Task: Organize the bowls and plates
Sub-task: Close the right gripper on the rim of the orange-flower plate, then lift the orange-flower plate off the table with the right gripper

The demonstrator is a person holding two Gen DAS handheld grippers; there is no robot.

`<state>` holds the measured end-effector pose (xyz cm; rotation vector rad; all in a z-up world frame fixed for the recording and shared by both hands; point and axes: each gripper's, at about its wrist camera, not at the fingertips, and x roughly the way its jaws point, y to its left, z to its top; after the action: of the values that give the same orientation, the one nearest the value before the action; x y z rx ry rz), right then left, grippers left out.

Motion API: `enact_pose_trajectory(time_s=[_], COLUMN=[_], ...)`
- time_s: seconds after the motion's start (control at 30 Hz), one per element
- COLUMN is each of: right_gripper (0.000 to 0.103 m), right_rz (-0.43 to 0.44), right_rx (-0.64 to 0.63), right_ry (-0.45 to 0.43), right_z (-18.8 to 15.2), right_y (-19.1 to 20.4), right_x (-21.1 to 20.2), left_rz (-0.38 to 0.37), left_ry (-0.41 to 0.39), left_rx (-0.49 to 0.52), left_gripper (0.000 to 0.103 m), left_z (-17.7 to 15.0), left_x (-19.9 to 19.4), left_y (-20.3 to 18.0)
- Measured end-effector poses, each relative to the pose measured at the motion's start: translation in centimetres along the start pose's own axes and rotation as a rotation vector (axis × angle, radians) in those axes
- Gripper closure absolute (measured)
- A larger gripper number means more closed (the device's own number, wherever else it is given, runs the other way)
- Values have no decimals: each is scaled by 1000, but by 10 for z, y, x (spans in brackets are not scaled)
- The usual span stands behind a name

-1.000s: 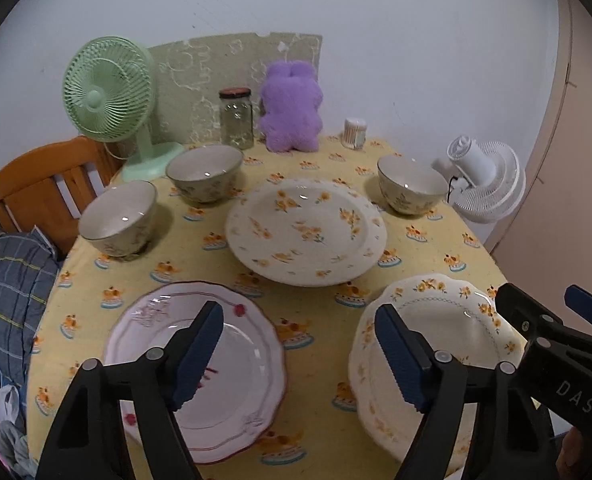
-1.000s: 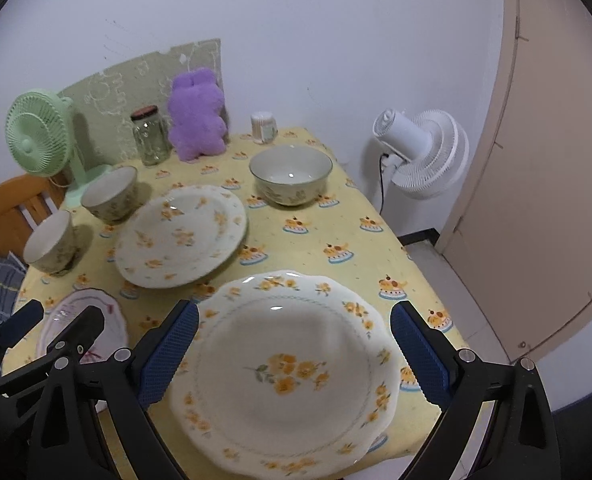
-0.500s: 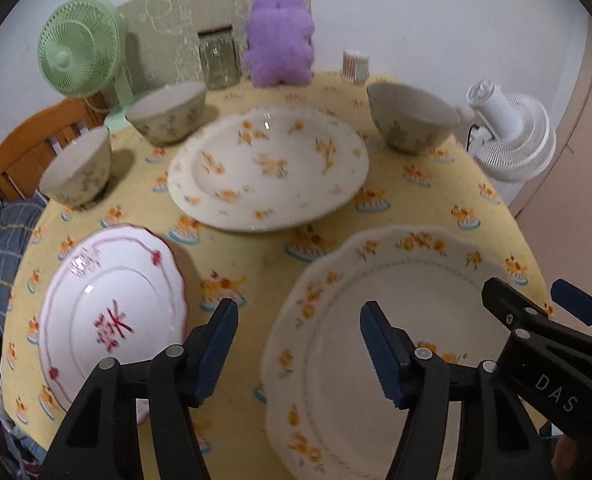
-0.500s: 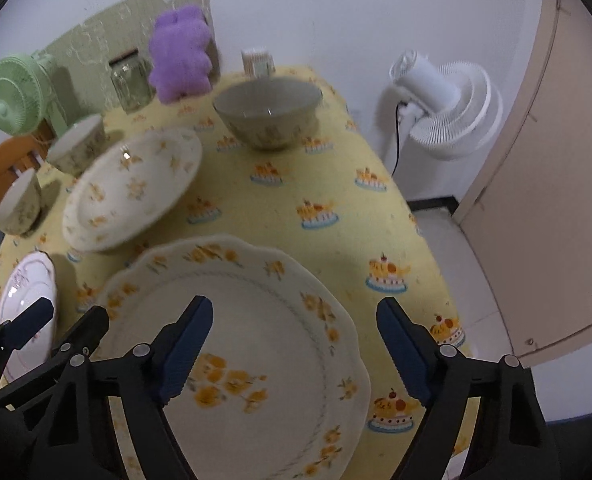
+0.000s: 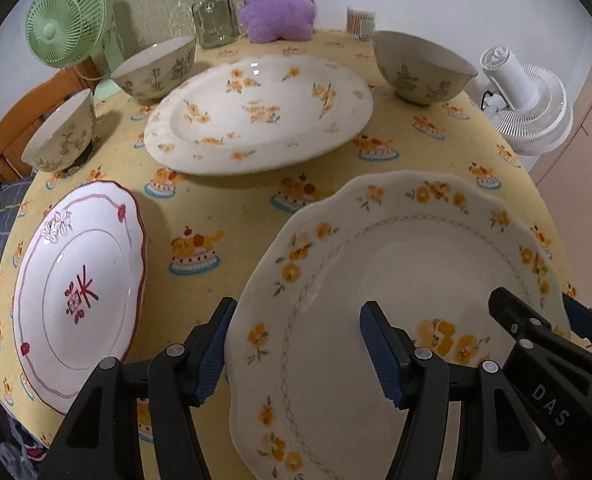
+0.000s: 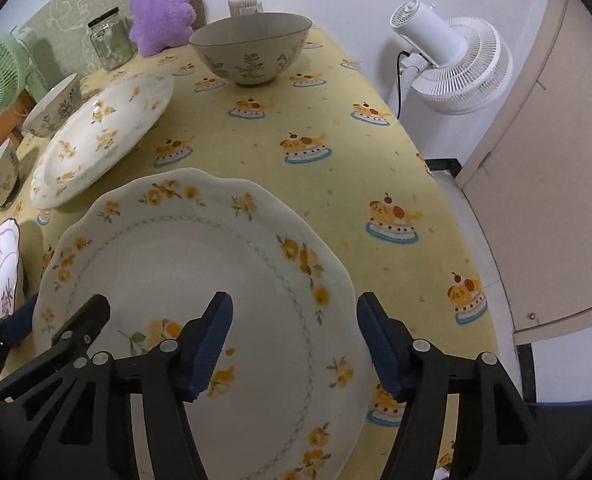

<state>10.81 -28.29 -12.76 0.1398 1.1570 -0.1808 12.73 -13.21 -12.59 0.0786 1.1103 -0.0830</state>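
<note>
Our left gripper's [image 5: 298,342] fingers stand apart astride the near left rim of the scalloped plate [image 5: 408,280], one blue pad outside the edge, the other over the plate's well; neither pad presses it. Our right gripper [image 6: 293,338] straddles the same plate's right rim [image 6: 215,264] in the same way, and its jaws have just been closing, with the rim between them but not yet pinched. The plate lies flat on the yellow tablecloth [image 5: 231,216] at the near edge of the table. Beyond it sits the flowered plate [image 5: 259,114], well apart; to the left lies the pink-rimmed plate [image 5: 79,284]. Three bowls stand farther back: two by the green fan [image 5: 69,24], namely the left bowl [image 5: 61,138] and the middle bowl [image 5: 155,70], and the right bowl [image 5: 424,68] on the far right.
</note>
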Motion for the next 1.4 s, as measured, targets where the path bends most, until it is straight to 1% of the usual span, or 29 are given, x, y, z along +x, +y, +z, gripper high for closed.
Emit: enact_pose_trajectory(time_s=[0.07,0.27,0.5,0.73,1.1,1.2,1.23,1.3,1.4], right_gripper=[36,36,36,36,36,36,36,35,35], right_rz=[-9,-18,9,34,45,49,41,34,24], right_rx=[-5,8,-27,-82,-115,-109,-105,-92,-71], right_ry=[20,29,21,39,49,43,32,15,15], right_z=[-2,1,14,26,32,32,33,34,34], right_y=[1,2,15,28,28,26,26,24,22], right_x=[4,3,5,13,18,17,15,11,5], left_rz=[1,2,26,64,58,53,61,55,41], left_ry=[-2,10,29,36,39,27,12,-10,-27], left_rx=[3,11,-24,-76,-117,-123,-117,-105,-82], left_gripper=[38,39,39,38,38,33,27,21,19], left_z=[-1,2,5,5,5,5,6,6,8], left_x=[0,2,1,1,3,-1,-5,-10,-17], left_y=[0,1,13,19,20,22,22,22,22])
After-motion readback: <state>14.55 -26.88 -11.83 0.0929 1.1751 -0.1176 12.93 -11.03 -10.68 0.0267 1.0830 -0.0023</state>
